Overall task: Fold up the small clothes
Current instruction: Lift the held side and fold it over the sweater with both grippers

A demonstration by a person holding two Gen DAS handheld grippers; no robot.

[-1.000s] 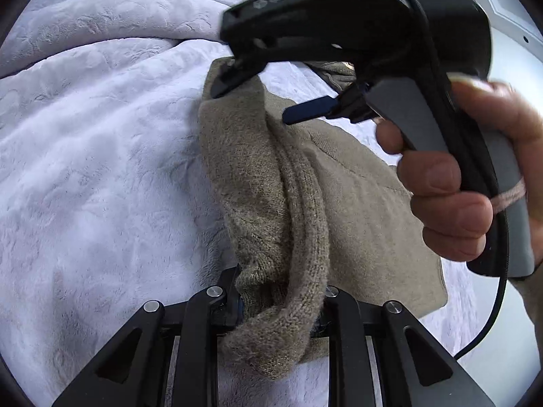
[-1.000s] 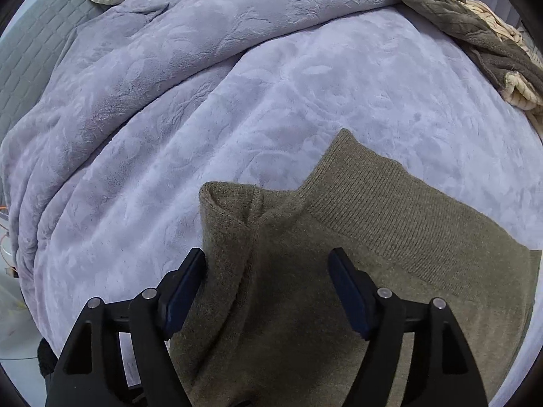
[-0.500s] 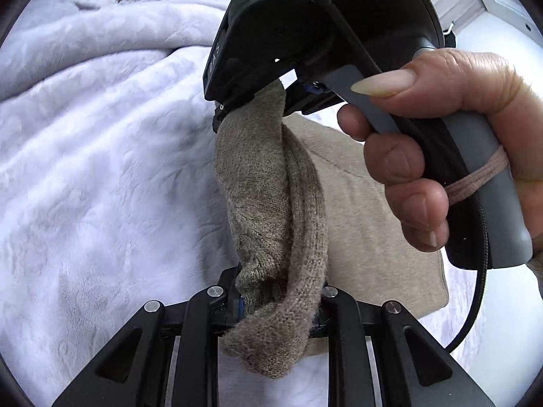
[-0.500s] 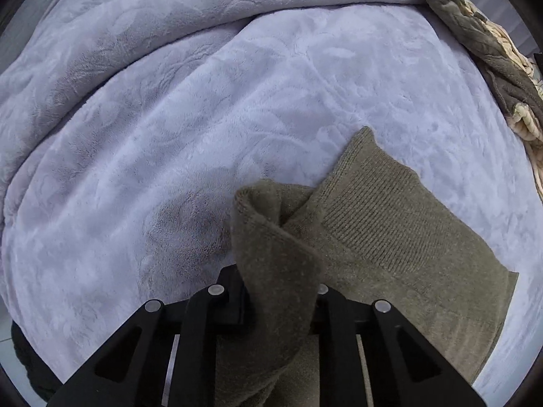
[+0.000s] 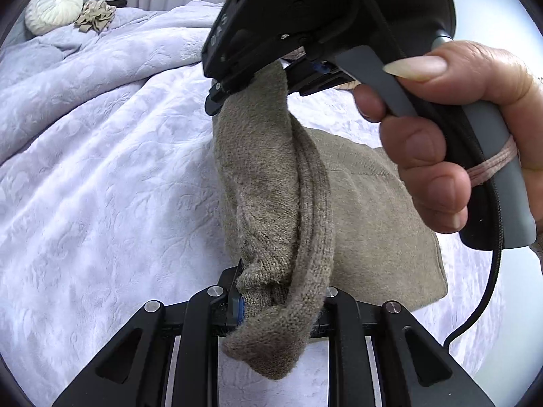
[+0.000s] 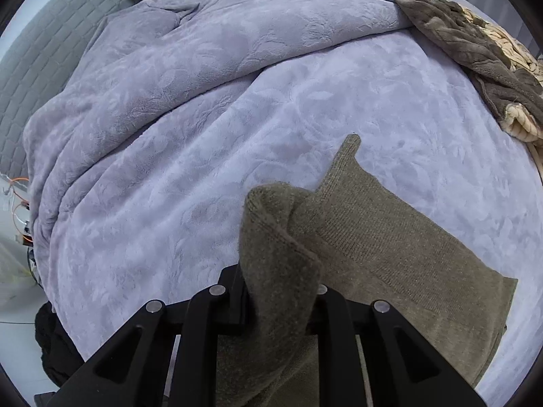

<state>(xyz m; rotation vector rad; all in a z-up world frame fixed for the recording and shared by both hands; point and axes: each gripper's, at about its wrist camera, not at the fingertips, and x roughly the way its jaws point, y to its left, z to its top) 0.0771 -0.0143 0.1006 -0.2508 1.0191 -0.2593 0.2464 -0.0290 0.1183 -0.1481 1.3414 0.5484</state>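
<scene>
Starting at the left of the left wrist view, the lavender bedspread (image 5: 101, 169) is filling everything from nine o'clock round to seven, with a round cream cushion (image 5: 54, 3) and a crumpled tan cloth (image 5: 96, 15) lying at eleven.

At six o'clock the left gripper (image 5: 278, 302) is pinching one end of the olive knit garment's (image 5: 271, 186) edge, its jaws drawn nearly together with the rolled hem bulging out below them. That edge is running taut up toward twelve, where the right gripper (image 5: 251, 84) is clamping the other end, squeezed by the person's right hand (image 5: 441, 142) at two to three o'clock.

In the right wrist view the same clamp is showing at six o'clock: the right gripper's jaws are nearly together on a raised fold of the knit, while the rest of the garment is lying flat on the bedspread from five toward three. A brown throw over a woven basket (image 6: 502, 78) is sitting at two.

By my reading, both ends of one edge are gripped and lifting, so a fold is starting. The next move is likely calling for both hands to be carrying the edge together across the flat part, keeping it taut and level, and lowering it so that the edges are meeting before either pinch is letting go.
</scene>
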